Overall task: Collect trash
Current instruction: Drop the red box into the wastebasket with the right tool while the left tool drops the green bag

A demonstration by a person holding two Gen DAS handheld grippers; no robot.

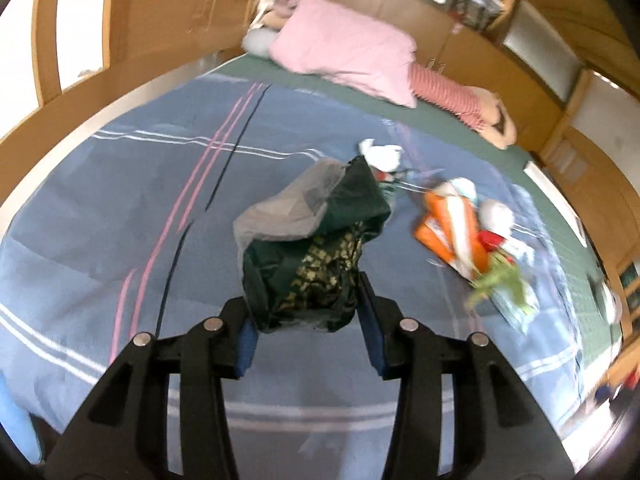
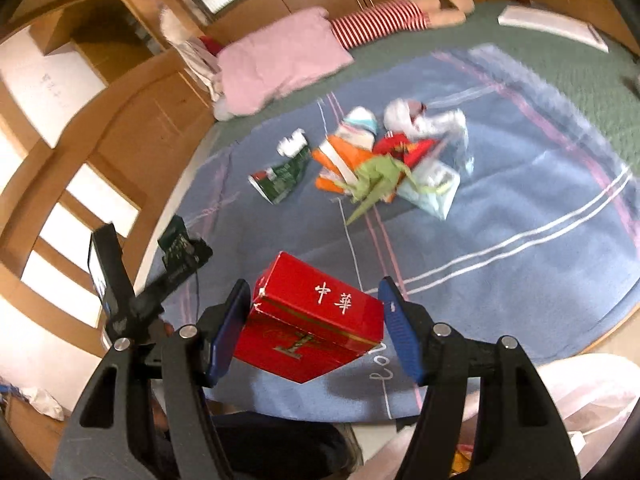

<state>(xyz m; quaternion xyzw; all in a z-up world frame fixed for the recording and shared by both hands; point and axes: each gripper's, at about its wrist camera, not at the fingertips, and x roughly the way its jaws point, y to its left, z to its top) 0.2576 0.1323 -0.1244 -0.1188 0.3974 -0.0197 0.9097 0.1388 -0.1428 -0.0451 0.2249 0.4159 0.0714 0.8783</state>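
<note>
Gripping a dark green wrapper [image 1: 308,264], your left gripper [image 1: 308,312] has its blue pads [image 1: 247,344] pressed against the crumpled bundle from both sides; the wrapper sticks out toward 12 o'clock, its shiny film showing a gold pattern, with a grey translucent flap folded over the top. Your right gripper [image 2: 316,328] pinches a red box [image 2: 312,320] between its ribbed blue pads; the box is hard-edged cardboard with white characters and a gold band, tilted so one corner points down toward 6 o'clock. Both grippers angle downward over a blue blanket [image 1: 100,208] with white and pink stripes, soft and slightly fuzzy.

From the right wrist view, the trash pile [image 2: 380,160] lies at 12 o'clock, well apart from the fingers: orange packaging, a green folded paper, red wrappers, white crumpled tissue and a clear plastic bag, all touching or overlapping. A green-and-white packet [image 2: 284,176] sits just beside the pile at its 9 o'clock. A pink pillow [image 2: 280,60] rests at the blanket's far edge, around 11 o'clock.
</note>
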